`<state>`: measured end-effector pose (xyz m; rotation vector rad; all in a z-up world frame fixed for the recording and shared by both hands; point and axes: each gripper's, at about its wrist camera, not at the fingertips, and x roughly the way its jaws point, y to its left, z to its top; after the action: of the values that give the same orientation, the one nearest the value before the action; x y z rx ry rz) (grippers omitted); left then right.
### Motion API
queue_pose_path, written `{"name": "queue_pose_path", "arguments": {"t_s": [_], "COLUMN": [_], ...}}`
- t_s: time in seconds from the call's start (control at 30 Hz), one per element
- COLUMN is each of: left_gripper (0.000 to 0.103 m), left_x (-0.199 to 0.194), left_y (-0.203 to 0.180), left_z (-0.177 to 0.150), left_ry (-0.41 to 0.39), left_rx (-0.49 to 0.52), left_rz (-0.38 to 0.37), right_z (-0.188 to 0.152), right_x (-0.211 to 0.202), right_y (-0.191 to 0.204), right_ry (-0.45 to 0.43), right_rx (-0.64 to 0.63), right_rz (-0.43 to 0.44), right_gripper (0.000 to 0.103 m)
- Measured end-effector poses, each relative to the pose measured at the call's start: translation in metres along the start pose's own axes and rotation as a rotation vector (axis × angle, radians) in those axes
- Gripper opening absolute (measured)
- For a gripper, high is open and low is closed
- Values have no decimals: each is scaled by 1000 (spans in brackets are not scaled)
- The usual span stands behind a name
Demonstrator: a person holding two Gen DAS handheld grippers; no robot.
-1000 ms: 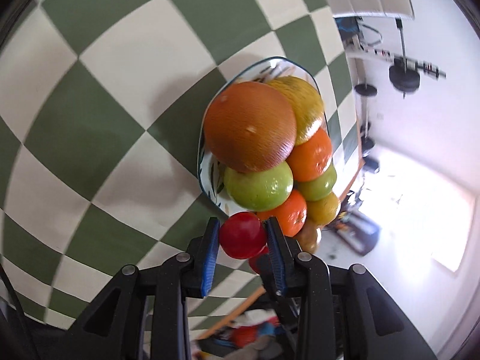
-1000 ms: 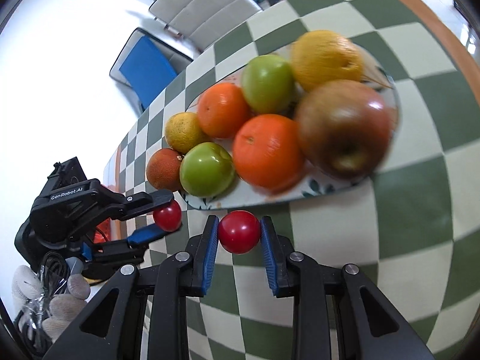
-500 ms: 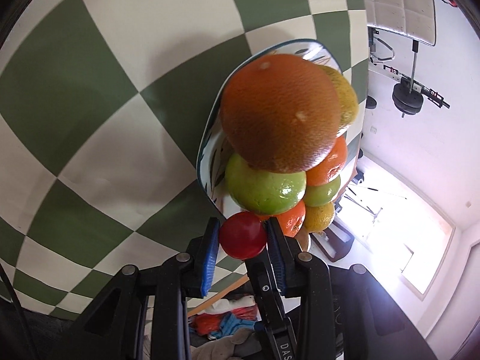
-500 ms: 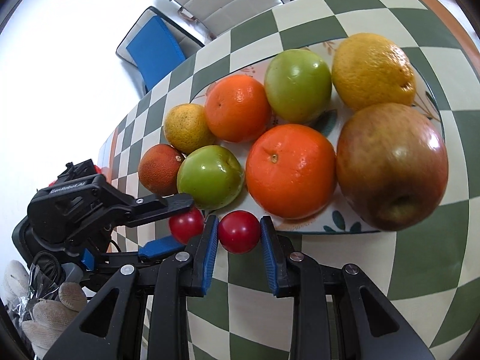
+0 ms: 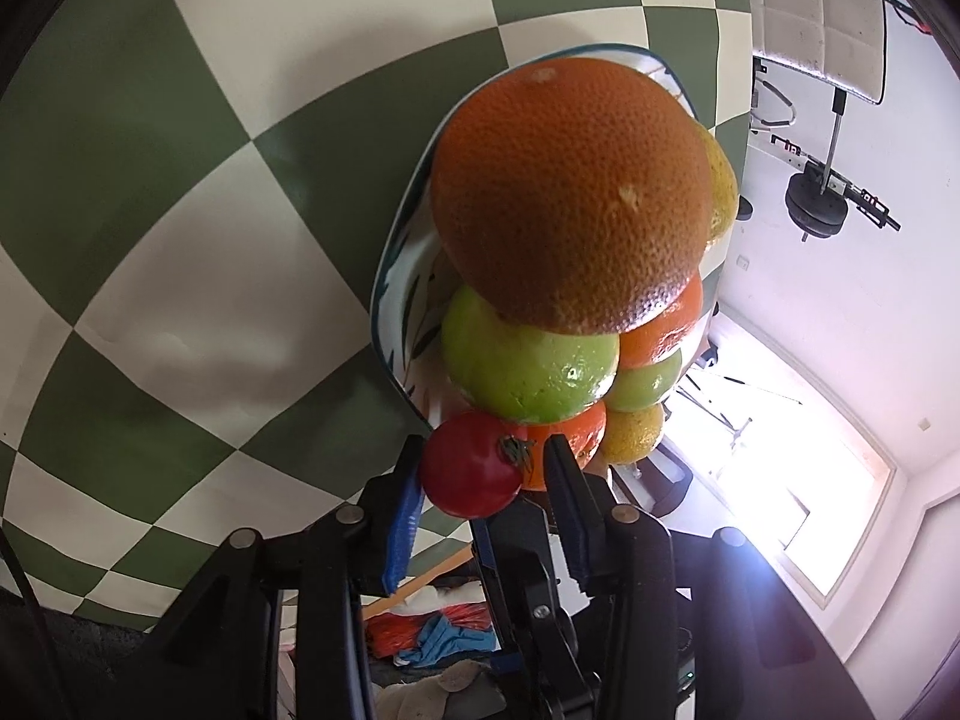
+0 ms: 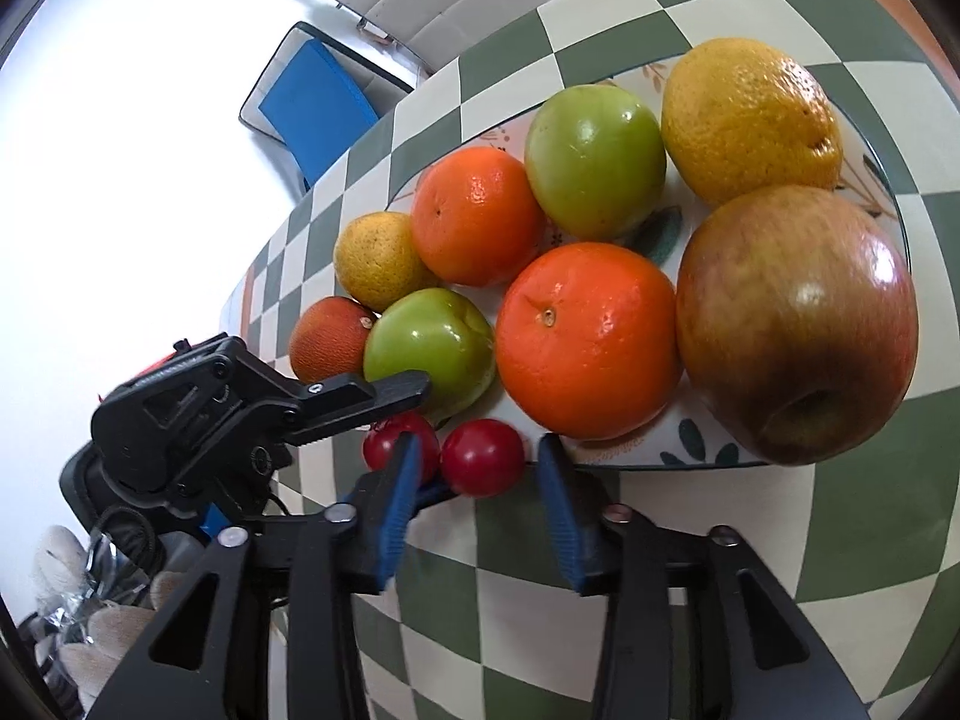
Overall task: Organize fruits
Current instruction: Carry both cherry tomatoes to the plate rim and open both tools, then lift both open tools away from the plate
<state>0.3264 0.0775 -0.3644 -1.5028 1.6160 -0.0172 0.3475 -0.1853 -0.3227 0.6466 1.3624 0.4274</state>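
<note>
While both of my grippers sit at the near rim of the plate [image 6: 636, 461], their jaws have just been opening, and each small red tomato now lies loose between the pads rather than pinched. My right gripper [image 6: 474, 480] stands clearly parted, with gaps on both sides of its tomato [image 6: 483, 457], which rests at the plate's near edge; whether it lies on the rim or on the checked tablecloth [image 6: 852, 516] just beside it I cannot tell. My left gripper [image 5: 480, 480] has parted only a little: its tomato [image 5: 471, 463] leans close against the left pad, with a sliver of space at the right one. I judge the task nearly done, since past the tomatoes the plate already carries two green fruits, two bright oranges, a dark rough orange [image 5: 570, 192], two yellow citrus and, at the far right, a big apple [image 6: 798, 324]. What remains, I think, is drawing both grippers clear and seeing that the tomatoes stay put. The right wrist view lays the whole plate out and shows my left gripper from the side, plus a gloved hand [image 6: 78, 630]; the left wrist view stacks the fruit in line, hiding the apple, yet shows its tomato's stem.
</note>
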Motion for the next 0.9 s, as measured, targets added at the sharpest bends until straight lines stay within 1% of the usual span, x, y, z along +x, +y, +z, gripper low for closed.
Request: {"name": "queue_pose_path", "arguments": {"t_s": [0.1,0.3,0.37,0.4,0.5,0.6,0.7,0.8,0.87,0.9], "left_gripper": [37,37,39,41,41,41,41,41,41,41], "left_x": [-2,-4,-5,-6,-10,-11,-11,-8,-8,-8], "left_y": [-2,-11,-14,-16,-25,-32,-40,-51,-60,-66], "left_z": [-1,-8,-13,-14,-19,-24,-27,-38,-49,-58], "left_ry": [-2,7,6,0,-23,-40,-76,-110,-153,-185], "left_rx": [12,47,63,79,145,200,257,353,450,508], "left_rz": [12,34,46,57,107,152,219,310,400,463], "right_z": [-2,-7,-9,-10,-15,-17,-21,-25,-28,-30], "right_x": [-2,-14,-22,-27,-46,-61,-71,-73,-75,-77], "right_y": [3,6,8,9,12,11,10,8,6,7], "right_ry": [-7,-28,-39,-51,-91,-114,-128,-129,-127,-128], "right_rx": [0,12,8,2,-5,-4,-3,1,2,-5], "right_rz": [-15,-17,-27,-38,-60,-68,-103,-118,-134,-152], "right_gripper": [55,56,56,57,68,69,69,69,69,69]}}
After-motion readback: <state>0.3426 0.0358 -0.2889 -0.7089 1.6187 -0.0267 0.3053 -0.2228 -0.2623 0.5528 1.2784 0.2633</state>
